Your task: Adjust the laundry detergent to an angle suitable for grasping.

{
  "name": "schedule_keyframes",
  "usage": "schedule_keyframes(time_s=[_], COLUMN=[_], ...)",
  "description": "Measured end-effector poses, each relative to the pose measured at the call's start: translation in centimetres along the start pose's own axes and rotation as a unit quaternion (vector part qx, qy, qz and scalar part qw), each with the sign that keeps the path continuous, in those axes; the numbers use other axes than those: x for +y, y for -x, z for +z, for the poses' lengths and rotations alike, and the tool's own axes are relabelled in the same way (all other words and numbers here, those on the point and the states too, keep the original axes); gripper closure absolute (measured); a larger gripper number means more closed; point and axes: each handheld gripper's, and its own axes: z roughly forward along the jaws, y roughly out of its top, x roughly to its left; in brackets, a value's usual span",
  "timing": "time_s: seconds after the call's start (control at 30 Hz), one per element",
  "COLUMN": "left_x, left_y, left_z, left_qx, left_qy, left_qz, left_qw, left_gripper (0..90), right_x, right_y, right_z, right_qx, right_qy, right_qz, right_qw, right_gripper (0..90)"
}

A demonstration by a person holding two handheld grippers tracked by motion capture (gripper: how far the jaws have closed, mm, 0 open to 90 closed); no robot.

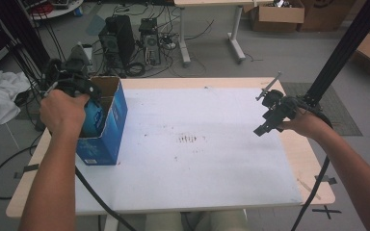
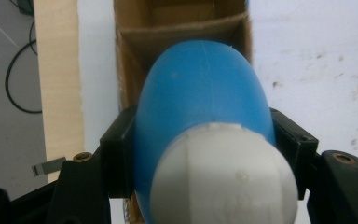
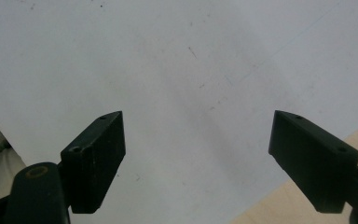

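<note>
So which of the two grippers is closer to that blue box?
The left. The left gripper hangs over the open blue box, clamping a blue and white object. The right gripper hovers across the table, open.

a pale wooden surface (image 1: pixel 308 159) carries a white sheet (image 1: pixel 197 163) marked with small dark smudges near its middle. a blue open-topped cardboard box (image 1: pixel 107 127) stands on the sheet's left part.

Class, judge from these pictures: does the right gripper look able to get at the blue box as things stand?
Probably yes. The right gripper is open and holds nothing, and bare table lies between it and the blue box. The left gripper already holds a blue and white object over the box's opening.
</note>
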Motion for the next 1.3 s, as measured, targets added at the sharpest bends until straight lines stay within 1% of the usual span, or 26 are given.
schedule_keyframes(time_s=[0.07, 0.1, 0.13, 0.2, 0.23, 0.3, 0.37, 0.4, 0.47, 0.5, 0.6, 0.8, 0.83, 1.07, 1.2, 1.3], left_x=[-0.2, -0.4, -0.4, -0.6, -0.7, -0.9, -0.9, -1.0, -1.0, -1.1, -1.1, -1.2, -1.3, -1.2, -1.2, -1.2], left_y=[-0.1, -0.2, -0.2, -0.2, -0.2, -0.3, -0.3, -0.3, -0.4, -0.4, -0.4, -0.6, -0.7, -0.9, -0.9, -1.1], left_z=[0.8, 1.6, 1.6, 2.3, 3.2, 3.8, 4.1, 4.6, 4.8, 5.2, 5.6, 6.3, 6.3, 6.3, 6.4, 6.4], left_qx=[-0.001, -0.006, -0.006, -0.009, -0.011, -0.012, -0.013, -0.014, -0.014, -0.012, -0.009, -0.014, -0.015, -0.019, -0.019, -0.022], left_qy=[0.001, 0.000, 0.000, -0.003, -0.009, -0.012, -0.012, -0.012, -0.015, -0.017, -0.024, -0.029, -0.023, -0.028, -0.024, -0.023], left_qz=[0.000, -0.003, -0.003, -0.001, -0.003, -0.003, -0.003, -0.005, -0.003, -0.004, 0.000, -0.004, -0.005, -0.010, -0.011, -0.017], left_qw=[1.0000, 1.0000, 1.0000, 1.0000, 0.9999, 0.9999, 0.9998, 0.9998, 0.9998, 0.9998, 0.9997, 0.9995, 0.9996, 0.9994, 0.9995, 0.9994], left_gripper=[38.1, 38.1, 38.1, 38.1, 38.1, 38.1, 38.1, 38.1, 38.1, 38.1, 38.1, 38.1, 38.1, 37.9, 37.8, 37.5], right_x=[0.0, -0.1, -0.1, -0.1, -0.1, -0.1, -0.1, -0.1, -0.1, -0.1, -0.1, 0.0, 0.0, -0.1, 0.0, 0.0], right_y=[0.1, 0.2, 0.2, 0.2, 0.2, 0.2, 0.2, 0.3, 0.3, 0.3, 0.4, 0.4, 0.4, 0.4, 0.4, 0.3], right_z=[0.0, -0.1, -0.1, 0.0, 0.0, 0.2, 0.2, 0.3, 0.3, 0.3, 0.4, 0.5, 0.5, 0.3, 0.3, 0.4], right_qx=[0.000, -0.001, -0.001, -0.001, 0.000, 0.000, 0.001, 0.001, 0.001, 0.001, 0.001, 0.001, 0.001, 0.000, 0.001, 0.001], right_qy=[0.000, 0.000, 0.000, -0.001, -0.001, -0.002, -0.004, -0.005, -0.004, -0.005, -0.005, -0.006, -0.007, -0.007, -0.006, -0.008], right_qz=[0.003, 0.005, 0.005, 0.006, 0.007, 0.006, 0.007, 0.006, 0.008, 0.010, 0.008, 0.008, 0.008, 0.012, 0.010, 0.008], right_qw=[1.0000, 1.0000, 1.0000, 1.0000, 1.0000, 1.0000, 1.0000, 1.0000, 1.0000, 0.9999, 1.0000, 0.9999, 0.9999, 0.9999, 0.9999, 0.9999], right_gripper=[18.7, 18.6, 18.6, 18.6, 18.6, 18.6, 18.6, 18.7, 18.7, 18.7, 18.7, 18.7, 18.7, 18.7, 18.7, 18.7])
